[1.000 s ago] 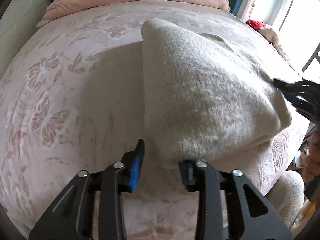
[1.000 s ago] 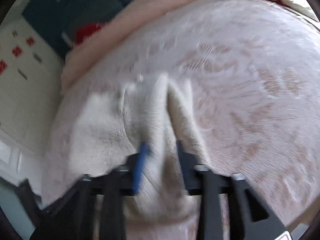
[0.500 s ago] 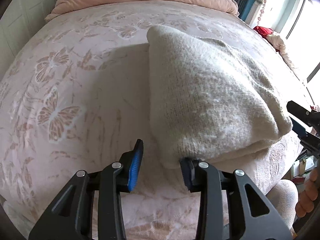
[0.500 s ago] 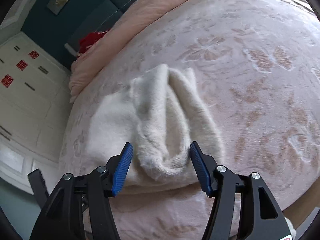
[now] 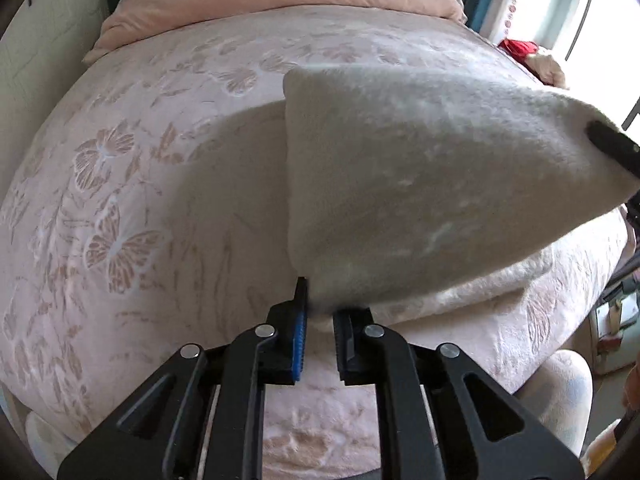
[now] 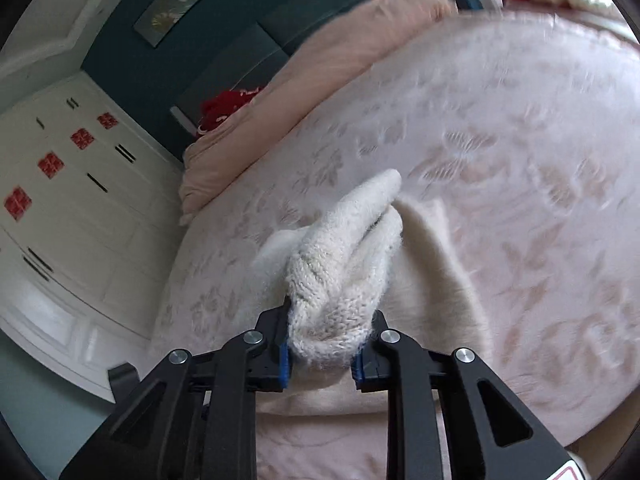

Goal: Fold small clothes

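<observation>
A cream knitted garment [image 5: 420, 184] lies partly folded on the pink butterfly-patterned bed [image 5: 132, 184]. My left gripper [image 5: 318, 320] is shut on its near-left corner and holds the top layer lifted off the bed. My right gripper [image 6: 322, 344] is shut on a bunched fold of the same cream knit [image 6: 344, 280] and holds it up; its tip also shows at the right edge of the left wrist view [image 5: 612, 144]. A lower layer of the garment [image 6: 436, 280] still rests on the bed.
A rolled pink duvet [image 5: 280, 4] lies along the head of the bed, with a red item [image 6: 228, 106] behind it. White wardrobe doors [image 6: 68, 200] stand to the left. The bed's near edge [image 5: 500, 360] drops off close to my grippers.
Both grippers have closed on the garment. The top layer has risen off the bed, lifted at its left corner and right fold.
</observation>
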`<state>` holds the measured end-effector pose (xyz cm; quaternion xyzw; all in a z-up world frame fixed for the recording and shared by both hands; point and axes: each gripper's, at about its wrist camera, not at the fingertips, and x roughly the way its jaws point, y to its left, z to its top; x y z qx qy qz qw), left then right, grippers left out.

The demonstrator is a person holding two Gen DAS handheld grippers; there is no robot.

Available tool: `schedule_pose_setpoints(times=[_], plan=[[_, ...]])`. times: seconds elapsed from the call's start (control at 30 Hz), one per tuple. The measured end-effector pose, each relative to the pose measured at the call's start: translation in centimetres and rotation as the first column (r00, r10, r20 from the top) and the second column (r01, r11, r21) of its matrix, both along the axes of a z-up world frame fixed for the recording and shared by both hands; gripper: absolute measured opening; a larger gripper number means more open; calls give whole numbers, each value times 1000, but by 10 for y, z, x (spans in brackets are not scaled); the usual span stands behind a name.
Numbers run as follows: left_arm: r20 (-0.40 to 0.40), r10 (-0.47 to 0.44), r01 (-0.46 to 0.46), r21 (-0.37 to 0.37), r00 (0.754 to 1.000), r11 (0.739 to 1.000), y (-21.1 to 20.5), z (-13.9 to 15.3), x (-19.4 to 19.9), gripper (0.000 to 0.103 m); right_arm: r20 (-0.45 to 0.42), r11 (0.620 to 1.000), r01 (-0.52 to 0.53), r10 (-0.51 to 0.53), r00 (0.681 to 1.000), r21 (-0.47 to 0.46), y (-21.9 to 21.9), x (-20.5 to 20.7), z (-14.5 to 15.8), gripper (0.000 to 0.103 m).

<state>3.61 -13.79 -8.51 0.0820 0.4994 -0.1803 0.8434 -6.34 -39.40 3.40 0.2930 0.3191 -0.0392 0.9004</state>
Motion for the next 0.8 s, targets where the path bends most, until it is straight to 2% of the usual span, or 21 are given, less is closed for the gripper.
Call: schedule_pose_setpoints(times=[0.03,0.1,0.13,0.17,0.2,0.27,0.3,0.33,0.4,0.47,0.53,0.57,0.63,0.67,0.73,0.8], plan=[[-7,2,-2,10,1000,1000,-1,-3,0,11,-60,1000,13,-13,998,-14,-4,3,-19,21],[-49,16,-14,36,999,999,-3,-21,3,11,-247,1000,12,-8,969,18,-14,14,-84,23],[-69,28,-25,38,997,999,-2,-29,4,14,-236,998,14,-1,972,53,-16,11,-94,22],[-76,36,-34,29,996,999,-1,-31,4,14,-189,996,30,-13,982,85,-17,2,-90,25],[-72,41,-41,-8,997,999,4,-28,1,15,-174,994,40,-23,984,97,-18,-1,-83,34],[-70,24,-28,-66,997,997,13,-18,-6,26,-157,995,72,-61,986,63,-17,-6,-60,47],[-73,18,-23,-73,997,997,16,-13,-8,42,-141,997,70,-65,988,34,-17,-7,-49,48],[-65,19,-25,-91,998,996,23,-3,-13,51,-117,998,58,-59,991,-10,-15,-4,-34,49],[-28,28,-32,-152,999,988,30,15,-18,54,-97,998,44,-48,994,-46,-15,6,-18,67],[1,53,-51,-209,999,976,31,35,-16,61,-91,999,21,-25,996,-41,-19,29,-13,69],[21,70,-62,-250,997,966,25,48,-6,65,-124,999,4,-11,992,-52,-26,51,-20,69],[25,70,-61,-263,997,963,16,53,3,65,-165,998,-12,1,986,-62,-27,73,-31,67],[17,72,-65,-263,997,963,-2,53,19,65,-245,997,-54,40,969,-49,-27,101,-53,17],[16,70,-64,-249,997,966,-15,50,28,65,-258,997,-57,44,965,-42,-27,104,-54,9],[16,63,-58,-217,998,975,-29,43,45,60,-157,997,-42,32,987,-63,-26,98,-31,9],[35,56,-50,-162,998,986,-41,32,60,60,-77,996,-22,15,997,-88,-28,92,-11,9]])
